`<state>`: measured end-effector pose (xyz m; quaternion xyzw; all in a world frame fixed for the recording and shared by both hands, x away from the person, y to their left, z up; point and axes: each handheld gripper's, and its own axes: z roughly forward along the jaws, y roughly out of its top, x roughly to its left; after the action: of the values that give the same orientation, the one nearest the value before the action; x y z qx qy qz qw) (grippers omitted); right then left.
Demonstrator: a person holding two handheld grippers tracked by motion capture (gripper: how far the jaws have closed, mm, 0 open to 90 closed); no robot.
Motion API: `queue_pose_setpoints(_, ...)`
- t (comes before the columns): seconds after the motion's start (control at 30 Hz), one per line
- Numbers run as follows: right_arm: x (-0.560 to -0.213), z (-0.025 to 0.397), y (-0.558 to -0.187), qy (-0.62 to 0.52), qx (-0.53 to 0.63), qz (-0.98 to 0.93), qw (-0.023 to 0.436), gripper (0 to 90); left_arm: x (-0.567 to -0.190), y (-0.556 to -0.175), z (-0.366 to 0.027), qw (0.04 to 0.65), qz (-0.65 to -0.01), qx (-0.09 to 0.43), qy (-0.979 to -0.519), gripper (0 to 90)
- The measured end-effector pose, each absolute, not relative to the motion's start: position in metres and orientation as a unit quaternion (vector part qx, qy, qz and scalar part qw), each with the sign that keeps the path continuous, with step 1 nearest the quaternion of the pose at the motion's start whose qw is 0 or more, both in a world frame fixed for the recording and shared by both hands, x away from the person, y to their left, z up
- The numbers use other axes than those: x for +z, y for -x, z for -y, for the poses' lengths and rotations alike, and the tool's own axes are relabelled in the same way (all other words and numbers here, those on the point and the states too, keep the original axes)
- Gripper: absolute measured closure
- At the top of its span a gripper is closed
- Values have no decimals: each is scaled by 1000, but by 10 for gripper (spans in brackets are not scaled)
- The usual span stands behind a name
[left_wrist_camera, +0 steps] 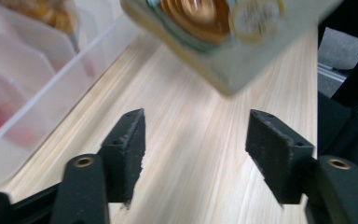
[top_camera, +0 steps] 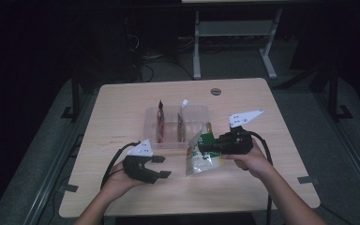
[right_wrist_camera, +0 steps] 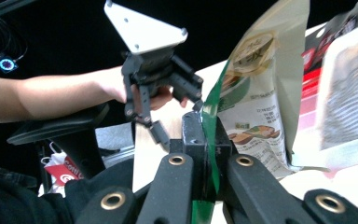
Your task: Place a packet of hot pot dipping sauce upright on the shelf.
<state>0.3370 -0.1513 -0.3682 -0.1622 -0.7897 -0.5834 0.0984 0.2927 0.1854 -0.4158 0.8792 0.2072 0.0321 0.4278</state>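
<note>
**Two tools, one snack pouch lifted**

R tool (top_camera: 205, 146) is pinching the green edge of a snack pouch (top_camera: 199, 157), jaws pressed tight on it, as the right gripper view is showing up close (right_wrist_camera: 204, 154). Pouch is hanging above the worktop (top_camera: 243, 187), just in front of the clear plastic bin (top_camera: 197, 115), near its R front corner. Bin is holding two other packets standing upright, a red one (top_camera: 160, 119) and a white-topped one (top_camera: 182, 117), each in its own slot. L tool (top_camera: 161, 166) is sitting spread w/ nothing between the jaws, hovering low over the worktop, L of the pouch & apart from it. L gripper view is showing the pouch bottom (left_wrist_camera: 223, 28) blurred above the spread jaws.
</note>
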Motion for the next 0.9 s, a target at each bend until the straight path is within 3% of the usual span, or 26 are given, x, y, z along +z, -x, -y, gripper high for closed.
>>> queue_pose_setpoints(0.4, -352, 164, -358, 182, -585, 787, 72, 900, -429, -289, -210, 403, -233, 39, -884, 165)
queue_pose_setpoints(0.9, -334, 172, -389, 199, -584, 786, 45, 900, -432, -293, -211, 393, -231, 37, -889, 164)
